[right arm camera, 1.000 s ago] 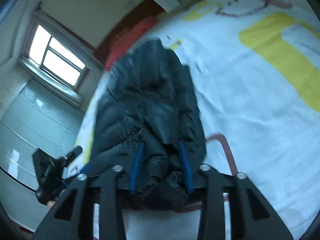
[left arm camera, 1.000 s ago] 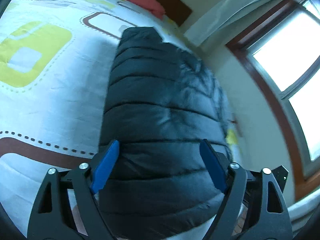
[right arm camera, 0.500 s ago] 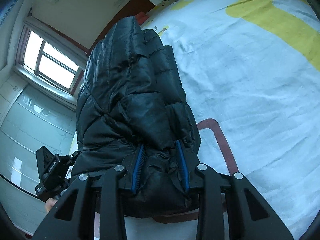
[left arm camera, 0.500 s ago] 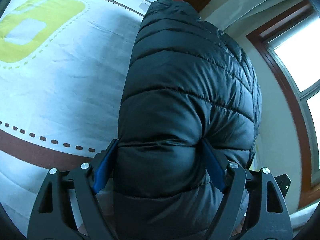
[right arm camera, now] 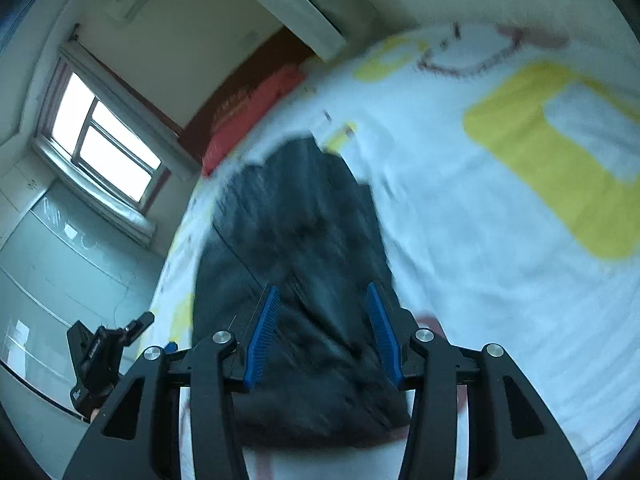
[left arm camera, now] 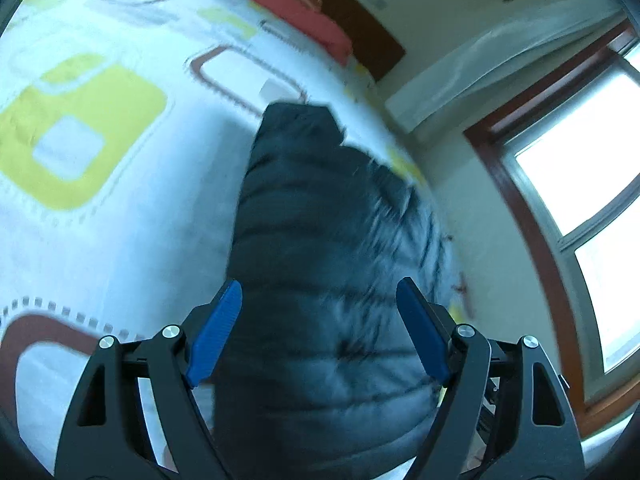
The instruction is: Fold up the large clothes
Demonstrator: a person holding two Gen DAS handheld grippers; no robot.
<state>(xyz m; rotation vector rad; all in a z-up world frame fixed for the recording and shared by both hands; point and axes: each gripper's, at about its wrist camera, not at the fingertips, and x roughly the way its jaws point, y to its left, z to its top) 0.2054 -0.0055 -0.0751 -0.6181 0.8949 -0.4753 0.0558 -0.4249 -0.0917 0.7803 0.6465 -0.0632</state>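
Lying on the patterned bedsheet (left arm camera: 120,208), the black puffer jacket (left arm camera: 328,264) stretches ahead of both tools. Left gripper (left arm camera: 318,328) and right gripper (right arm camera: 324,332) stand spread, gripping nothing. Judged between folds; next move calls for regripping the near hem.

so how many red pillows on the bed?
1. The red pillow lies at the head of the bed, against the dark headboard, beyond the black puffer jacket. The jacket and blur may hide others.
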